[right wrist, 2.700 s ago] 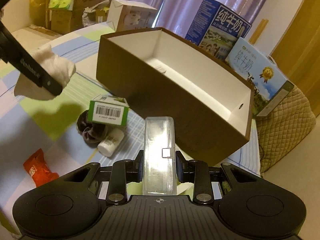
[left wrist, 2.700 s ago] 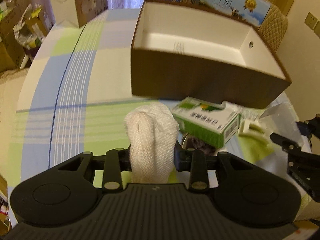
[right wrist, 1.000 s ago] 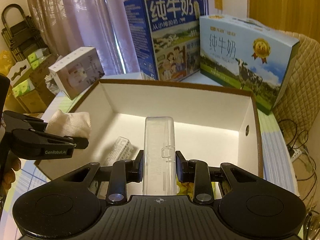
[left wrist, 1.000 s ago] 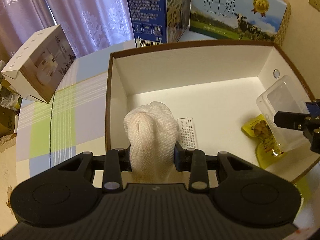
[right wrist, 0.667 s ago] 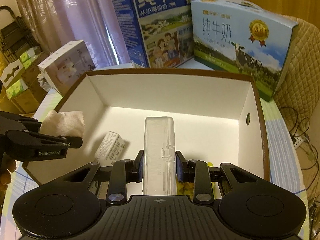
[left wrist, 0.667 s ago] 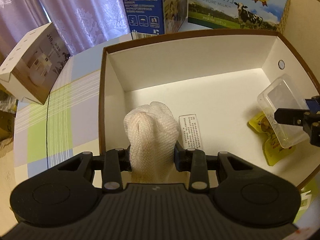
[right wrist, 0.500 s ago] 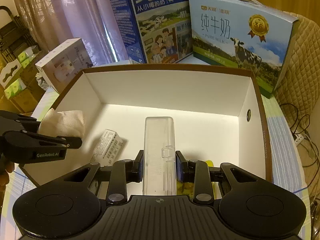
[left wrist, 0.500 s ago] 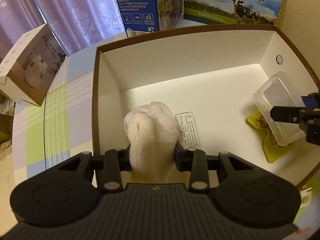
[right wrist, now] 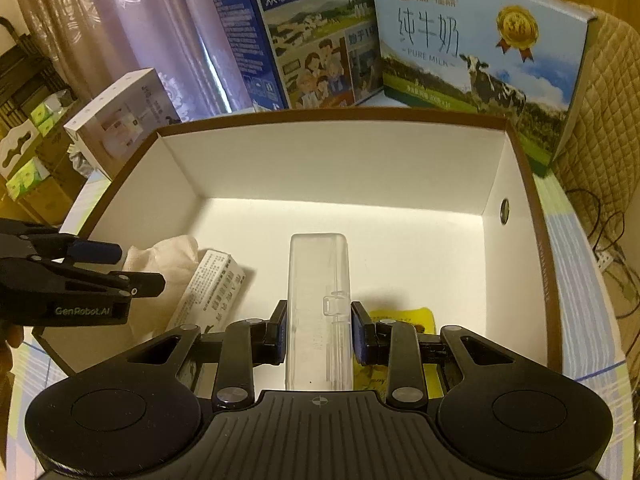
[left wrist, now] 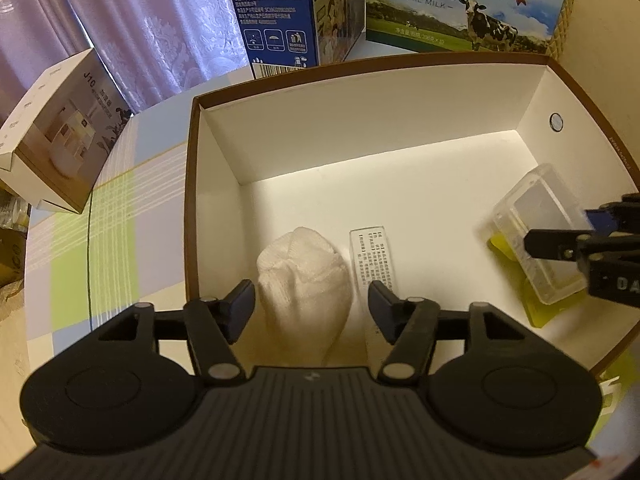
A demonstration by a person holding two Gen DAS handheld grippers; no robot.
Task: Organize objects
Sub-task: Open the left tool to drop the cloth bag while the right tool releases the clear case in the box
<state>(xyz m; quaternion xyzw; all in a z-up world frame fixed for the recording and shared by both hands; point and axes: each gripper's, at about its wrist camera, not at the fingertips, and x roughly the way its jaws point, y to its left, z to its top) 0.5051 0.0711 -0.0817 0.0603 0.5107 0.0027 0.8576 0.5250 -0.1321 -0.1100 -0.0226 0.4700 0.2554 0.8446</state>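
Jaws of the left gripper [left wrist: 311,305] are opening off the white cloth [left wrist: 304,276] to drop it into the brown box [left wrist: 191,208], while the right gripper [right wrist: 319,334] clamps the clear case [right wrist: 319,304].

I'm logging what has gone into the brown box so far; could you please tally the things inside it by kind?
White cloth: 1
Small printed carton: 1
Clear plastic case: 1, clamped in the right gripper
Yellow packet: 1
Total: 4
The left gripper is opening, its pads clear of the cloth.
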